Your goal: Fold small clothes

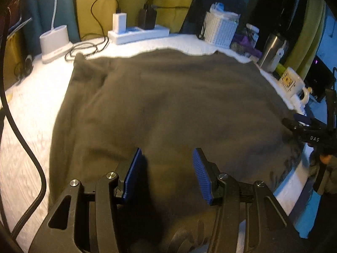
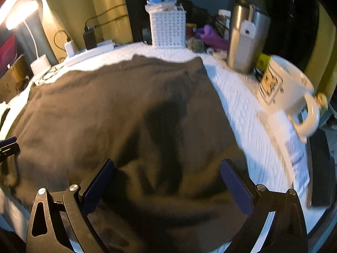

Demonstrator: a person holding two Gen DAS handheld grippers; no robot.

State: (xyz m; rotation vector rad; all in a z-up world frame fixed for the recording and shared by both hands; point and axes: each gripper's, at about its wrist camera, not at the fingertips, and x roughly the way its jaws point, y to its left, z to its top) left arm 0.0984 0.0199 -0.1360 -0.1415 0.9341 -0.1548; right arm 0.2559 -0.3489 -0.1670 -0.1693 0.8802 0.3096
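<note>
Both tongs are spread wide and hold nothing. Left tongs (image 1: 167,172) hover low over the near part of a dark olive garment (image 1: 168,105), blue ribbed pads (image 1: 134,172) facing each other with only cloth showing between them. Right tongs (image 2: 167,191) are opened wider still, poised over the garment's (image 2: 118,113) near right portion, where the fabric is rumpled into soft folds and shadowed creases.

That garment lies spread across most of a white textured tabletop (image 1: 31,109), its far edge a little wavy and its left edge rolled into a long ridge. In the left wrist view the right tongs (image 1: 303,126) show at the far right, at the garment's right edge.

Along the back stand a white power strip (image 1: 139,34) with chargers plugged in, a white lamp base (image 1: 55,42) with black cables coiled beside it, a white lattice basket (image 2: 168,30), a steel tumbler (image 2: 245,35) and a white mug (image 2: 288,92) near the right edge. Both pictures are smeared with motion blur.
</note>
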